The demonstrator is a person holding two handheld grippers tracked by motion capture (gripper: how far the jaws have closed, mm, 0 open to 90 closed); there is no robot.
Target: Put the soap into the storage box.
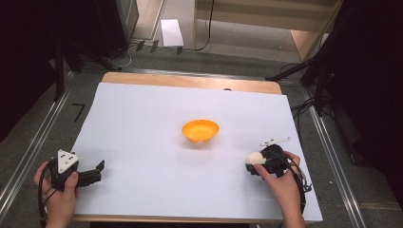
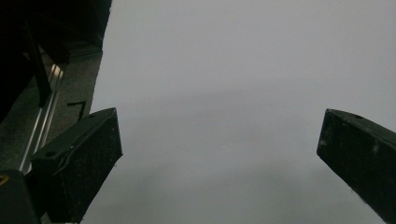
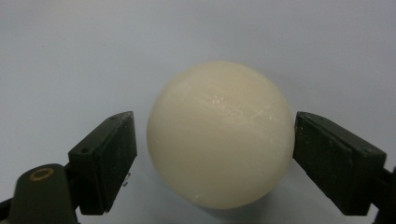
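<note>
Right gripper (image 3: 212, 154) straddles the ball (image 3: 219, 135), jaws apart, right pad touching, left a sliver off; left gripper (image 2: 219, 158) gapes empty, well apart.

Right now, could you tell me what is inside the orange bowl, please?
The orange bowl looks empty inside. The cream ball sits apart on the white sheet. The bowl's underside is hidden.

Dim, soft, perhaps slightly blurred
</note>
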